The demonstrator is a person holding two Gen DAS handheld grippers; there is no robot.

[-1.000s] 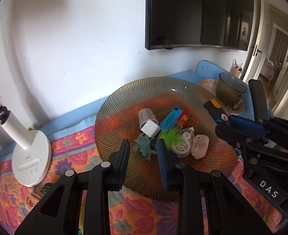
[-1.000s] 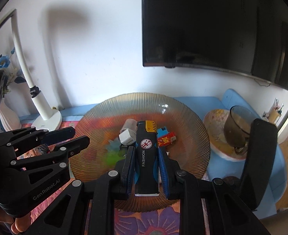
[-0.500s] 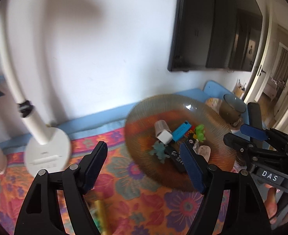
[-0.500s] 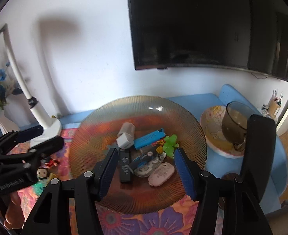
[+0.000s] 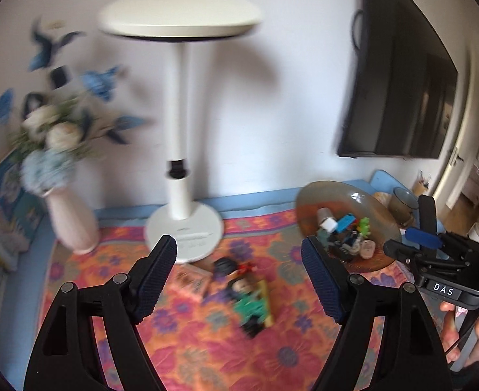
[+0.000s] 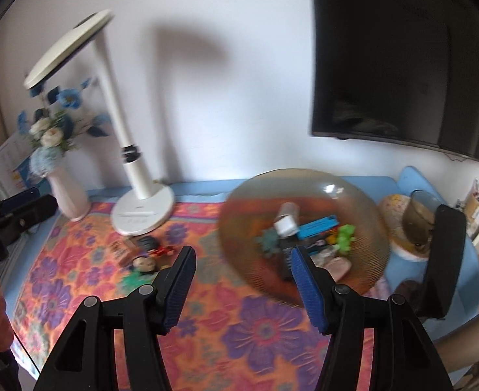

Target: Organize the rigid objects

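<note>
1. Both views now take in much more of the tabletop than a second ago: the lighter that sat pinched in the right gripper [image 6: 241, 288] lies among the items on the ribbed glass plate [image 6: 363, 270], and both grippers' jaws have just been opening with nothing between them.
2. Small rigid objects fill the plate at centre right of the right wrist view: a blue bar [image 6: 317, 226], a green toy [image 6: 345, 236], a white cube [image 6: 285, 224].
3. Loose toy figures [image 5: 249, 296] lie on the floral cloth [image 5: 190, 342], centre of the left wrist view, between the spread jaws of the left gripper [image 5: 239, 280].
4. Behind them stands a white desk lamp [image 5: 179, 176]; a flower vase [image 5: 71, 218] is at left.
5. A brown glass cup [image 6: 417, 220] sits right of the plate.
</note>
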